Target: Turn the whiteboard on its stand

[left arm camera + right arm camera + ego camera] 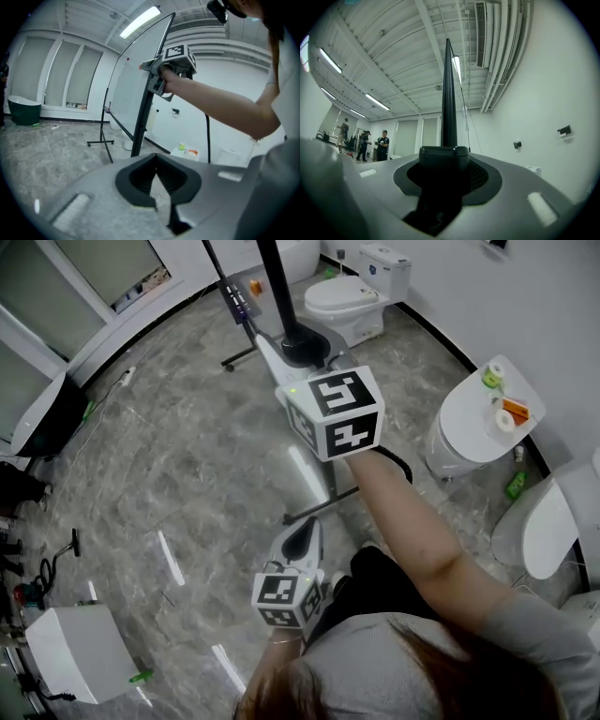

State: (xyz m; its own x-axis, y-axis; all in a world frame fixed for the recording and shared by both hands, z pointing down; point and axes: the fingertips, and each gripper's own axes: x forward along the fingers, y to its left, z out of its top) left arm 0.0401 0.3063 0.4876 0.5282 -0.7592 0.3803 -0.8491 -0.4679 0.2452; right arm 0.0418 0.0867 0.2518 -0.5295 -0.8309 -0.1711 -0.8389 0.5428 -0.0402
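The whiteboard [133, 84] stands on its black wheeled stand [104, 136] and is tilted. From the head view I see it edge-on as a dark bar [275, 282]. My right gripper [298, 345] is raised to the board's black side frame [449, 103] and is shut on it. The frame runs straight up from between its jaws [444, 157], and the left gripper view shows that grip [151, 68] from the side. My left gripper [305, 538] hangs low near the body, away from the board. Its fingertips meet with nothing held [157, 176].
Stand legs [323, 507] cross the marble floor below my arm. Toilets [352, 296] sit beyond the board, and a white round unit [469, 427] with small items is on the right. A white box [80, 652] is at lower left. Several people [363, 145] stand far off.
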